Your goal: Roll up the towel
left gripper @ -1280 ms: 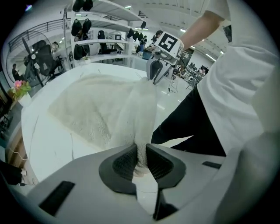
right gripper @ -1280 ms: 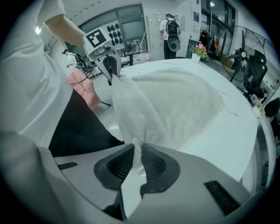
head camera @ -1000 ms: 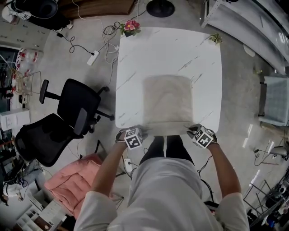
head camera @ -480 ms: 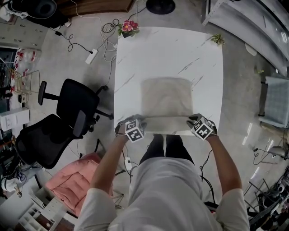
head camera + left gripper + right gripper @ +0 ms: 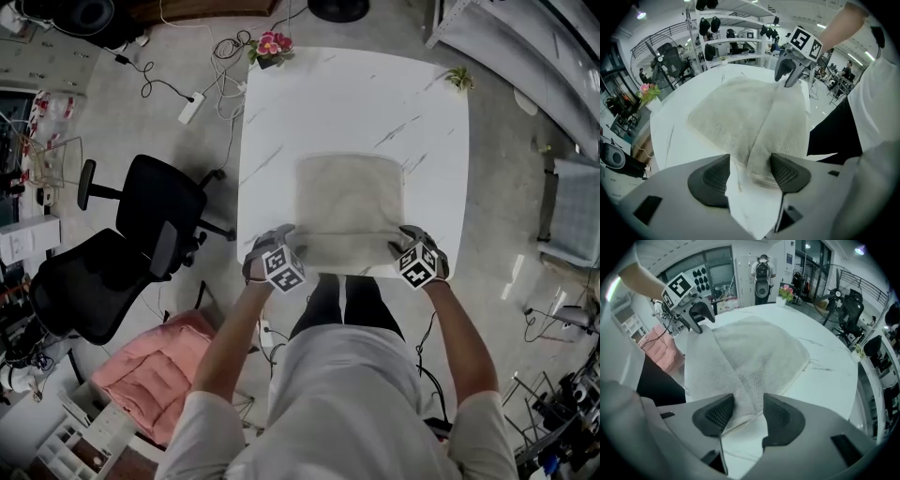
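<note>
The towel (image 5: 349, 211) lies mid-frame on the table (image 5: 281, 122). Its folded near edge runs left to right, and the flat rest stretches toward the frame's top. The left gripper (image 5: 284, 239) and right gripper (image 5: 405, 242) each stand at one end of the fold, jaws opening around it.

White marbled table (image 5: 356, 103) on grey floor (image 5: 150, 131); two black office chairs (image 5: 159, 211) beside it.

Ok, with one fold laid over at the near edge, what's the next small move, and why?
Probably close both grippers on the folded edge and roll it one turn further, away from the person. The left gripper and right gripper are opening, with the fold's ends between their pads, and most of the towel lies flat on the table.
</note>
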Demonstrator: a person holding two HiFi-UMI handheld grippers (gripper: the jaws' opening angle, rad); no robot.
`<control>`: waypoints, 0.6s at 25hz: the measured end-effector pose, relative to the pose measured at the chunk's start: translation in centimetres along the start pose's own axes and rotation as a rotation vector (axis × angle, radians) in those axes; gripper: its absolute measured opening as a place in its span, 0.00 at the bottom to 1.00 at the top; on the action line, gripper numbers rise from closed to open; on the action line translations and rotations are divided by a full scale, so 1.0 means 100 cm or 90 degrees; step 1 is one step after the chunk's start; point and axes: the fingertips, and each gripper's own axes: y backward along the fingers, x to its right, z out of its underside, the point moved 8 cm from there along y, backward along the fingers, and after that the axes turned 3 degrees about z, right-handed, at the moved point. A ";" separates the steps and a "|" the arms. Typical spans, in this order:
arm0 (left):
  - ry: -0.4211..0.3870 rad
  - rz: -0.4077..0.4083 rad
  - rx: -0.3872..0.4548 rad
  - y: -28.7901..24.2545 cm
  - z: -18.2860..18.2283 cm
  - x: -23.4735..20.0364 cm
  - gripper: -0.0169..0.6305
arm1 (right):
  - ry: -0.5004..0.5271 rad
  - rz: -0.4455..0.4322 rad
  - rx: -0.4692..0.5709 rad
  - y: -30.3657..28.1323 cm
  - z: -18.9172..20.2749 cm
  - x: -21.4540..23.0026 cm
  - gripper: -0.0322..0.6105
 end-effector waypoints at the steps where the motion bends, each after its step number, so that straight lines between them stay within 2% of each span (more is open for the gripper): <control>1: 0.004 -0.002 0.007 0.007 -0.002 0.001 0.49 | -0.004 0.005 0.017 0.007 -0.002 0.000 0.38; 4: 0.008 -0.006 0.042 0.030 -0.010 0.009 0.49 | -0.016 0.026 0.075 0.032 -0.009 -0.004 0.37; 8: -0.038 -0.009 0.082 0.046 -0.013 0.032 0.44 | 0.012 0.014 0.114 0.054 -0.012 -0.023 0.34; 12: -0.089 0.018 0.076 0.035 -0.002 0.065 0.38 | 0.068 -0.029 0.091 0.053 0.004 -0.053 0.34; 15: -0.093 0.010 0.062 0.019 0.010 0.076 0.38 | 0.090 -0.031 0.060 0.039 0.021 -0.065 0.36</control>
